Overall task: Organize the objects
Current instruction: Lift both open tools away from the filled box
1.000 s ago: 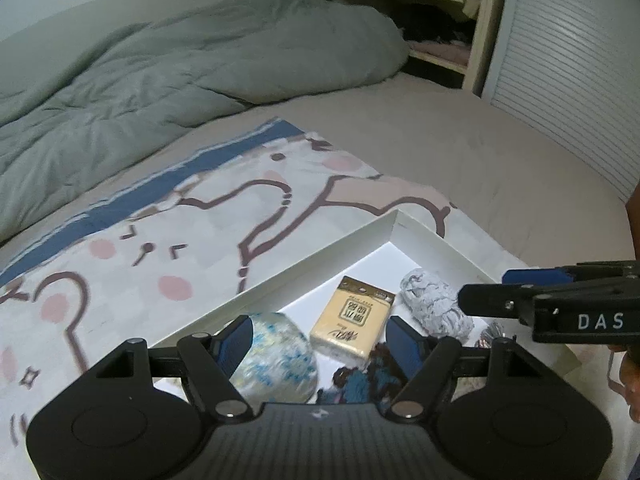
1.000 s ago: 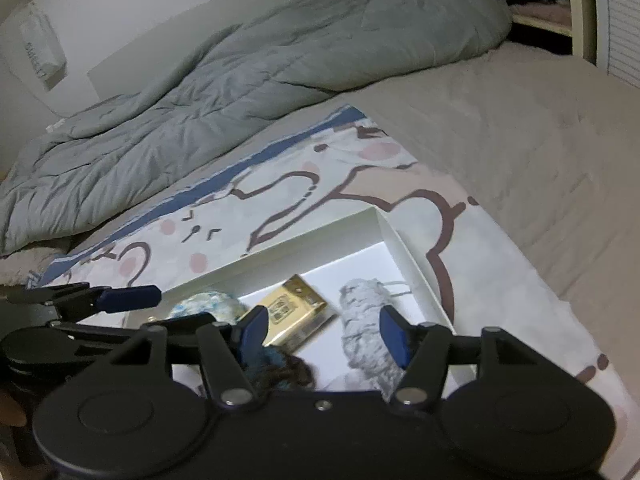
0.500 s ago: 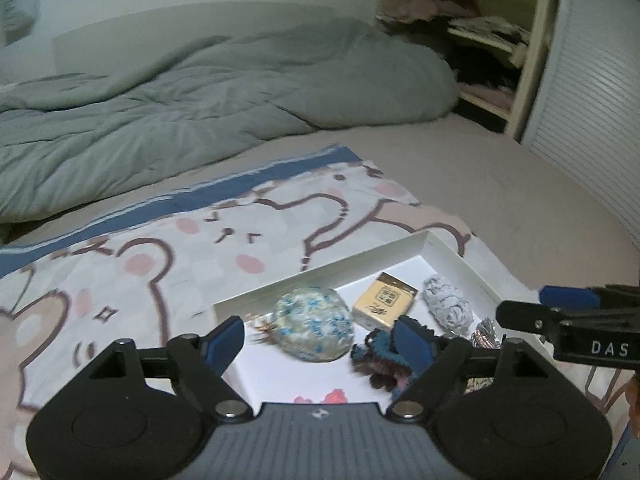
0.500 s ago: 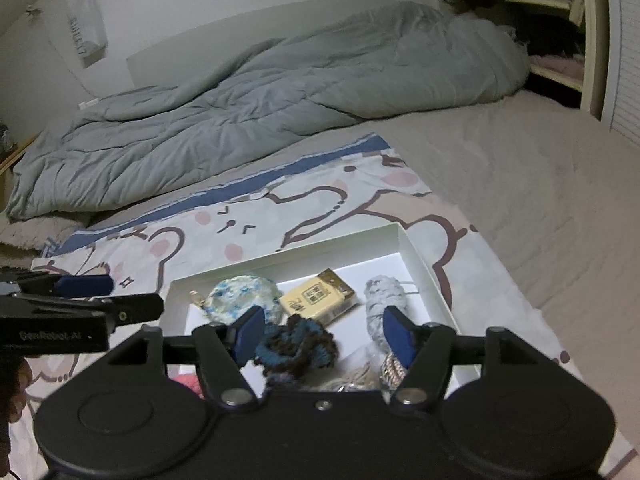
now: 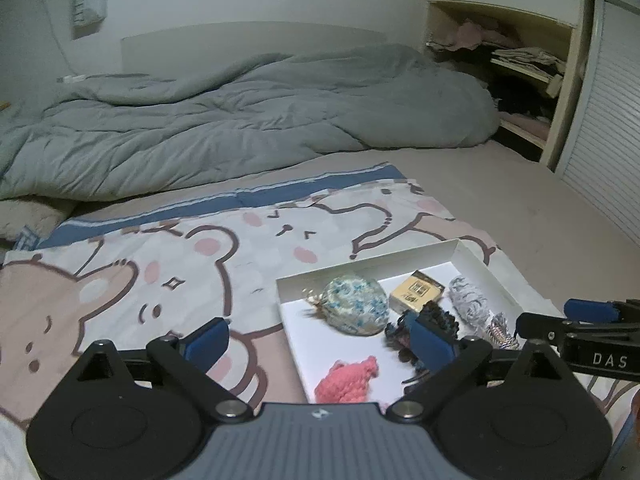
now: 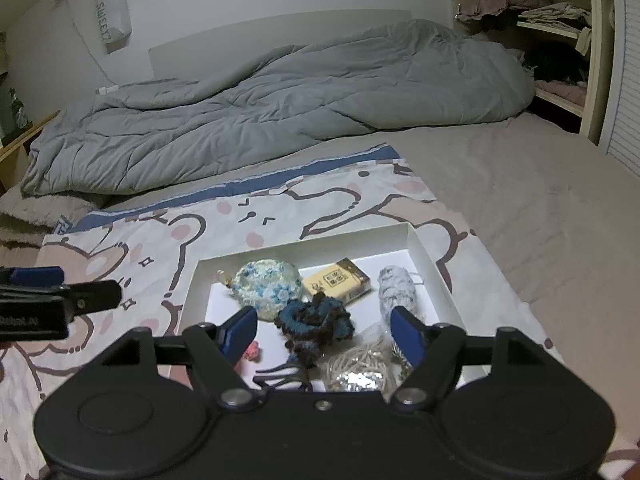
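A shallow white box (image 5: 474, 255) (image 6: 420, 246) lies on a bear-print cloth on the bed. In it are a blue-white crochet pouch (image 5: 355, 305) (image 6: 267, 285), a tan card box (image 5: 416, 291) (image 6: 336, 285), a grey yarn bundle (image 5: 468, 303) (image 6: 396, 287), a dark teal scrunchie (image 6: 316, 322), a pink knitted piece (image 5: 347, 380) and silvery chains (image 6: 360, 372). My left gripper (image 5: 320, 340) is open and empty, above the box's near left edge. My right gripper (image 6: 326, 330) is open and empty, above the box's near side.
A rumpled grey duvet (image 5: 240, 120) (image 6: 280, 108) covers the far half of the bed. Open shelves (image 5: 520, 64) with folded clothes and a slatted door (image 5: 604, 128) stand at the right. The bear-print cloth (image 5: 160, 272) spreads to the left of the box.
Both grippers have pulled back and up from the box, so more of the bed and the whole box show. The left view has swung left. Both stayed open and empty.
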Motion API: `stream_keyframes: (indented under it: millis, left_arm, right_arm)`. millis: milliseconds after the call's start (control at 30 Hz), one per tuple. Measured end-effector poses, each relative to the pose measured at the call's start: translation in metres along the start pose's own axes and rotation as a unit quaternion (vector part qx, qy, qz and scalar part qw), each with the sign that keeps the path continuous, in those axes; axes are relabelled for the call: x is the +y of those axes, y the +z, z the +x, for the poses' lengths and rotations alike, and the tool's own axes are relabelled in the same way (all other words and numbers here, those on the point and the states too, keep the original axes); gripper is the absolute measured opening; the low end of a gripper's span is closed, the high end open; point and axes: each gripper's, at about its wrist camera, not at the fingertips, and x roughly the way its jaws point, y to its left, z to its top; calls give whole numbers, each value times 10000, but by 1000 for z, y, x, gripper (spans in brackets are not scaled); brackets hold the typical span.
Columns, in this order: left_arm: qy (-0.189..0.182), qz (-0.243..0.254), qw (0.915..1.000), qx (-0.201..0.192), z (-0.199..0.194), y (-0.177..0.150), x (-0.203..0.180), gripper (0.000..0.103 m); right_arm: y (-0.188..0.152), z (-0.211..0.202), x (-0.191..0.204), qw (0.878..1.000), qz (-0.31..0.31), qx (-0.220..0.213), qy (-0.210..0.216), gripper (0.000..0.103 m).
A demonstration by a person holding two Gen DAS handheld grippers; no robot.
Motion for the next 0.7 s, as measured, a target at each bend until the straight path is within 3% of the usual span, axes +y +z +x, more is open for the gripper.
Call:
stream_keyframes:
  millis: [200,367,700]
  left_arm:
    - [6,-74,9999,90,-8,-15,7,99]
    - [289,6,9995,86,-10,-22,11,100]
    - [321,10,9993,189,-13,-31,15,102]
  right_arm:
    - [-8,-10,5,10000,-75,-23,-40,79]
    - [-15,-18,8,9999,-77,3,-87,86]
    - [-24,-22,13,9993,-234,-28,-301,97]
